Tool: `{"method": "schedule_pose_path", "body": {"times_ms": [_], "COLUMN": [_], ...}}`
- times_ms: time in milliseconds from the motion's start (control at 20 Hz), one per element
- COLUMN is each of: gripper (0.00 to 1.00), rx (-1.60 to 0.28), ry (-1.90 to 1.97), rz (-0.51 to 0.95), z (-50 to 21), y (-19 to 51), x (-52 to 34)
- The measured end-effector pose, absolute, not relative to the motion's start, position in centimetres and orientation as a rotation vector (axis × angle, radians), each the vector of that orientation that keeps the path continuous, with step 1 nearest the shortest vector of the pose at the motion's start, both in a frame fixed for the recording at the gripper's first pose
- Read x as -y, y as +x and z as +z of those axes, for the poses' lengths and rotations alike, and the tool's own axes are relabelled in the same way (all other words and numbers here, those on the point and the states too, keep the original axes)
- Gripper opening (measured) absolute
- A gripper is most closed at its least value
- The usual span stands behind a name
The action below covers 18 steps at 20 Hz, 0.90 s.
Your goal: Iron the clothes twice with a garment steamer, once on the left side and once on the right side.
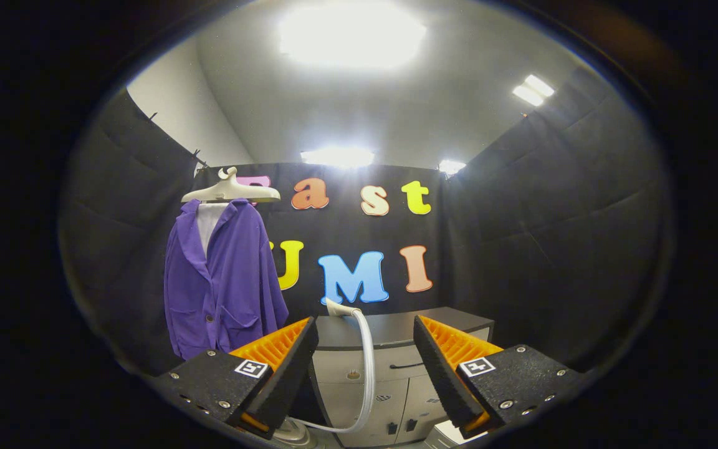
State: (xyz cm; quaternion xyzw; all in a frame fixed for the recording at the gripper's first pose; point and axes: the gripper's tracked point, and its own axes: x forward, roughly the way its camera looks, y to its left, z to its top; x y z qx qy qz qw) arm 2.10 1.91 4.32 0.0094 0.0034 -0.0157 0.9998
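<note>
The black cloth wall [552, 237] of the booth takes most of the frame, going around the back and both sides, and above it there is a pale ceiling [396, 118] with bright lamps in the upper centre and upper right. In the lower centre of the frame stands a light grey cabinet [359, 386] with a dark tabletop [390, 327]; its front has a drawer with a dark handle and doors below it. In the left part of the frame, the purple jacket [225, 284] hangs on a pale hanger [230, 190] in front of the cloth wall, with something white showing at the collar; its lower edge comes down near the left finger of the tool. The tool [365, 358] is in the lower part of the frame, and its two fingers stand wide apart and hold nothing; the cabinet is seen in the gap between them. The garment steamer head [339, 307] is a small white piece at the left end of the tabletop, just right of the jacket and beyond the fingers. From it a pale grey hose [368, 368] goes down in front of the cabinet, between the two fingers, and curves to the left at the bottom of the frame, toward a round grey base [290, 433] that is partly hidden behind the left finger.
</note>
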Motion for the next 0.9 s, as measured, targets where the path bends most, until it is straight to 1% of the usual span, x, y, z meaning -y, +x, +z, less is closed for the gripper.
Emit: {"method": "schedule_pose_path", "body": {"times_ms": [200,350,650,900], "gripper": [0.95,0.95,0.95,0.95], "rx": [0.025,0.021,0.027,0.011], "ry": [0.000,-0.023,0.004,0.048], "rz": [-0.027,-0.016,0.089,0.162], "z": [7.0,8.5,9.9,8.9], "y": [4.2,7.3,16.2,24.0], "x": [-2.1,-1.6,-1.6,-0.9]}}
